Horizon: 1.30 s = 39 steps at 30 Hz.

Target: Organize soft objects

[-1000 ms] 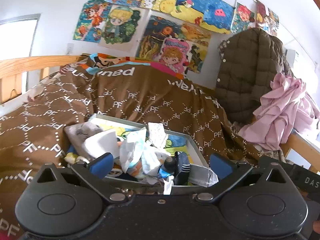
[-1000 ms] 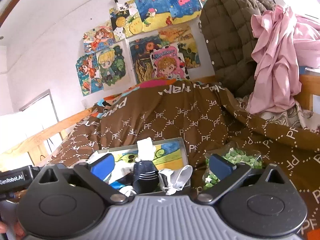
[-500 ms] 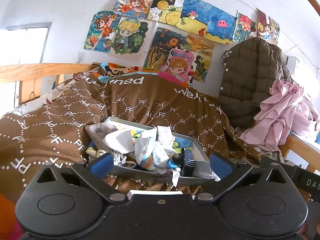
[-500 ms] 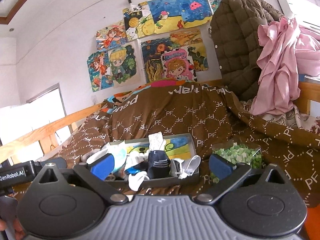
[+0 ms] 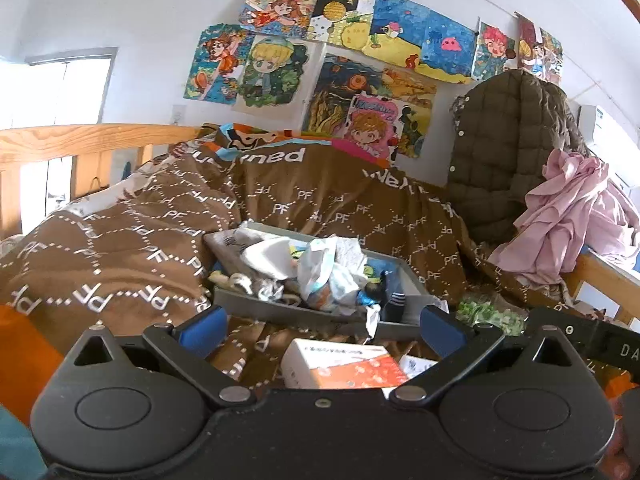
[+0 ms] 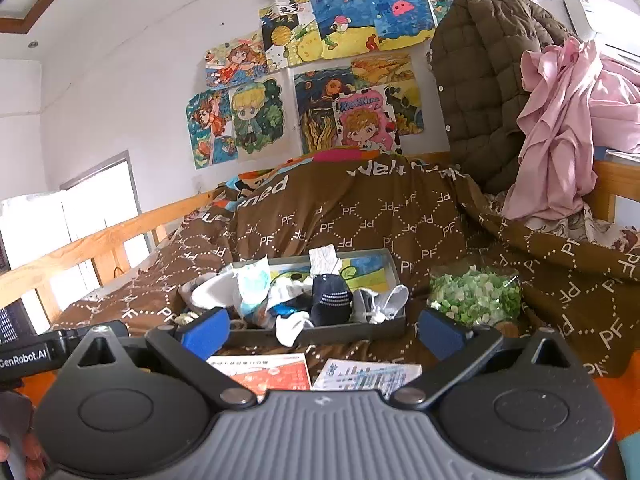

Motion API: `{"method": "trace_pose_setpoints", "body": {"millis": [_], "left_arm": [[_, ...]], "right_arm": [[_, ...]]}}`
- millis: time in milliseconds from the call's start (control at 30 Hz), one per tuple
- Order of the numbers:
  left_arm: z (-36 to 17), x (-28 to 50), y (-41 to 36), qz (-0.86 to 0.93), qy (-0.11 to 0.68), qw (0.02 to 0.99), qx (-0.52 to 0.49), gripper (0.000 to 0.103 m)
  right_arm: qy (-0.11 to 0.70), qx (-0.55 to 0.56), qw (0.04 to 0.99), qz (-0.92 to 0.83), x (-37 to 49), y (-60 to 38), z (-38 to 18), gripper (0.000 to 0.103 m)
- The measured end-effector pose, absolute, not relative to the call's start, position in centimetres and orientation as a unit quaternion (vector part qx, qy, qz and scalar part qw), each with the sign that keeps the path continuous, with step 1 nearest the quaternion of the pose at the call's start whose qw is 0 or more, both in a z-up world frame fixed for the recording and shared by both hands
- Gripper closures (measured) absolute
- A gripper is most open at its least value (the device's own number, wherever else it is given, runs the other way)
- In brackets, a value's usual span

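**Both grippers wide open, short of the tray**

Left gripper (image 5: 322, 326): blue pads spread wide, nothing between them. Right gripper (image 6: 324, 330): same, pads far apart, empty. Both point at the bed from the near side, neither touching anything.

Tray (image 6: 394, 276): grey, shallow, sits on the brown quilt (image 6: 360, 216) straight ahead of both grippers. It is heaped with soft things:
- dark sock (image 6: 330, 300) with a white dotted band, near the front wall
- white socks (image 6: 384, 304) draped over the front right corner
- another white sock (image 6: 292, 328) hanging over the front edge
- pale blue crumpled cloth (image 6: 252, 284) toward the left
- grey and white pieces at the far left, too tangled to sort out

Bag of green bits (image 6: 474, 296) lies on the quilt just right of the tray.

Orange-and-white box (image 5: 344, 368) on the quilt between tray and left gripper. In the right view, a printed leaflet (image 6: 368, 374) lies beside it.

Behind: padded jacket (image 6: 480, 80) and pink cloth (image 6: 560, 128) hung at the right; drawings (image 6: 320, 80) on the wall.
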<state>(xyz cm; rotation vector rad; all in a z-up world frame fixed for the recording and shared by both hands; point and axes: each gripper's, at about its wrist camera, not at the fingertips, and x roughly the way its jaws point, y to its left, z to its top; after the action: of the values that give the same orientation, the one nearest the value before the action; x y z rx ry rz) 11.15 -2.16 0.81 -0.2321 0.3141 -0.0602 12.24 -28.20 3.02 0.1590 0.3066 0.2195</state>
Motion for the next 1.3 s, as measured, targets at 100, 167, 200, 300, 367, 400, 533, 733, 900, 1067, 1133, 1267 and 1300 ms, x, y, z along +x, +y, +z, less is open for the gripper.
{"method": "trace_pose_setpoints", "body": {"millis": [100,167,200,300,367,400,533,733,900,1067,1133,1267,1300], "left_arm": [[0.6,10.4,-1.8,-0.020,0.159,0.980,-0.119,0.001],[0.4,9.8,-1.7,-0.015,0.162,0.979,-0.120,0.001],[0.4,9.5,-1.7,-0.014,0.162,0.979,-0.119,0.001],[0.1,8.4,-1.7,-0.016,0.166,0.979,-0.115,0.001],[-0.1,7.9,-1.6,-0.015,0.168,0.979,-0.113,0.001],[-0.1,7.7,-1.6,-0.014,0.168,0.979,-0.112,0.001],[-0.2,6.8,-1.7,-0.010,0.166,0.980,-0.111,0.001],[-0.2,6.3,-1.6,-0.008,0.166,0.980,-0.109,0.001],[-0.2,6.1,-1.5,-0.006,0.167,0.980,-0.108,0.001],[-0.3,5.5,-1.3,-0.002,0.171,0.979,-0.109,0.001],[-0.3,5.5,-1.4,0.000,0.173,0.979,-0.108,0.001],[-0.3,5.4,-1.3,0.002,0.174,0.979,-0.109,0.001],[-0.3,5.4,-1.3,0.001,0.174,0.979,-0.109,0.001]], "right_arm": [[0.156,0.073,0.979,0.109,11.5,-27.8,2.9,0.000],[0.157,0.069,0.979,0.108,11.0,-27.5,2.8,0.000],[0.157,0.067,0.979,0.107,10.8,-27.4,2.8,0.000],[0.158,0.065,0.980,0.106,10.0,-27.2,2.8,0.000],[0.158,0.063,0.980,0.105,9.6,-27.0,2.8,0.000],[0.158,0.061,0.980,0.104,9.4,-26.9,2.8,0.000],[0.159,0.055,0.980,0.102,8.7,-26.6,2.7,0.000],[0.157,0.055,0.981,0.098,7.9,-26.6,2.8,0.000],[0.159,0.057,0.981,0.094,7.8,-26.6,2.8,0.000],[0.161,0.057,0.981,0.093,7.7,-26.6,2.7,0.000],[0.163,0.058,0.981,0.093,7.6,-26.6,2.6,0.000],[0.163,0.059,0.980,0.093,7.6,-26.6,2.6,0.000],[0.164,0.059,0.980,0.093,7.6,-26.6,2.6,0.000]]}}
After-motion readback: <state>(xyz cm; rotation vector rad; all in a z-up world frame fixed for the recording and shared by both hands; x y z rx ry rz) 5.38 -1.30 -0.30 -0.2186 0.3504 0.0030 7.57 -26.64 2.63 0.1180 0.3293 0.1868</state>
